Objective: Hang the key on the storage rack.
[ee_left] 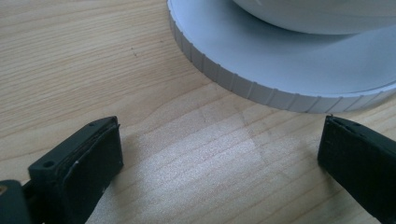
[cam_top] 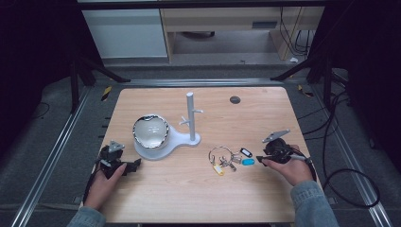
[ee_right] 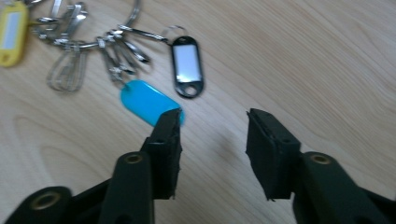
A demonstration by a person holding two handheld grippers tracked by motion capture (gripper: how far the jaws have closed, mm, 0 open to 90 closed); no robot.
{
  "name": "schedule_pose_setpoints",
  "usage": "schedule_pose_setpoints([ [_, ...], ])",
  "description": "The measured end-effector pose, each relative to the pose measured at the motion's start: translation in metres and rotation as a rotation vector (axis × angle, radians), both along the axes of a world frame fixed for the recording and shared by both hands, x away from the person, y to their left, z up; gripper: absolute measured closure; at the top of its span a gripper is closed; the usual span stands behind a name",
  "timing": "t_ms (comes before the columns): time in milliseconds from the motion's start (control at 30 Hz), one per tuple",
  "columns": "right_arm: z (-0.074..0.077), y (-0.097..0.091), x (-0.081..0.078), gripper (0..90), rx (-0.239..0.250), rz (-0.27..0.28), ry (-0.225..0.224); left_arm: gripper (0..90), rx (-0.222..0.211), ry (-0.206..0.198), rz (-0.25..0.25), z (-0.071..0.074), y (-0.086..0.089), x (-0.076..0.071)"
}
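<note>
Your right gripper [cam_top: 259,159] sits just to the right of the key bunch [cam_top: 228,158], which lies on the wooden table [cam_top: 189,198] a little right of centre and near your edge. In the right gripper view, its jaws stand partly apart with bare wood between them; nothing is held. The tip of the left-hand jaw in that view overlaps the end of the blue tag [ee_right: 148,102], though you cannot tell whether it touches, and the black tag [ee_right: 187,66] lies just beyond the gap. Your left gripper [cam_top: 138,163] rests well apart from the keys, near the table's left edge, jaws wide and empty, pointing at the ribbed rim of the white stand base [ee_left: 280,70]. That white stand [cam_top: 172,139] carries a shiny bowl [cam_top: 150,131] on its round part and an upright post [cam_top: 191,116] with short pegs; it stands just behind and to the left of the bunch. Nothing lies between your right gripper and the tags. The bunch is a large metal ring [cam_top: 220,152] with several smaller silver clips and rings, plus three plastic tags: yellow [ee_right: 11,31] on the far side from your right gripper, blue and black on the near side, the black and yellow ones with a pale label window.
</note>
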State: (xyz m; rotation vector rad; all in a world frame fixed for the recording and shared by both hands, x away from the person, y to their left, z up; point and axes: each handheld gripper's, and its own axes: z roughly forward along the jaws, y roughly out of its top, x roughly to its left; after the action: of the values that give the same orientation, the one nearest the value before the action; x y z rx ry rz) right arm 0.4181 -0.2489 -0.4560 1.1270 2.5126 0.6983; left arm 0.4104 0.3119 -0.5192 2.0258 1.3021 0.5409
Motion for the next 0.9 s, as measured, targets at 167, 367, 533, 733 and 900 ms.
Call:
schedule_pose_setpoints([
  [167, 0.009, 0.022, 0.003, 71.3, -0.043, 0.087, 0.045, 0.0, 0.000, 0.000, 0.000, 0.000, 0.000, 0.000],
  [367, 0.010, 0.039, 0.003, 80.8, -0.077, 0.145, 0.070, 0.0, -0.002, -0.002, 0.000, 0.000, 0.000, 0.000],
  [533, 0.010, 0.055, 0.011, 87.2, -0.130, 0.202, 0.092, 0.0, -0.001, -0.002, 0.000, 0.000, 0.000, 0.000],
  [733, 0.006, 0.070, 0.026, 85.2, -0.194, 0.240, 0.104, 0.0, -0.002, -0.001, 0.000, 0.000, 0.000, 0.000],
  [900, 0.002, 0.078, 0.033, 81.5, -0.229, 0.266, 0.114, 0.0, -0.002, -0.002, 0.000, 0.000, 0.000, 0.000],
])
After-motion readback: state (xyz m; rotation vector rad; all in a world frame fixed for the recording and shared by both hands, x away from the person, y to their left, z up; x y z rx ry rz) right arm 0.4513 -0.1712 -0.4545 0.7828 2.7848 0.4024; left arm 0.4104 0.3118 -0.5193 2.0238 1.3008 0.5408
